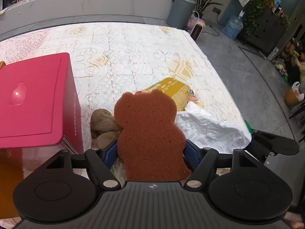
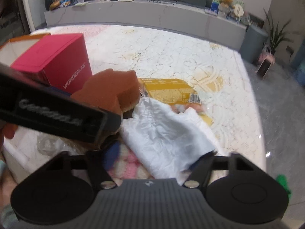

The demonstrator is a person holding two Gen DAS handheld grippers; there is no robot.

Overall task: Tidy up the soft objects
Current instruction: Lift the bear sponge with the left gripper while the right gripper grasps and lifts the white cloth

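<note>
At the near edge of the table (image 1: pixel 133 43), covered in white lace-patterned cloth, the left tool (image 1: pixel 151 150) clamps the lower part of a brown bear-shaped sponge (image 1: pixel 146 129), whose long axis runs up and away from the jaws. The right tool (image 2: pixel 158 158) straddles a crumpled white cloth (image 2: pixel 164 133); blur hides whether its pads press. A red lidded box (image 1: pixel 34 99) stands just left of the sponge, so the left tool is the nearer. A tan plush toy (image 1: pixel 103 124) lies between box and sponge.
</note>
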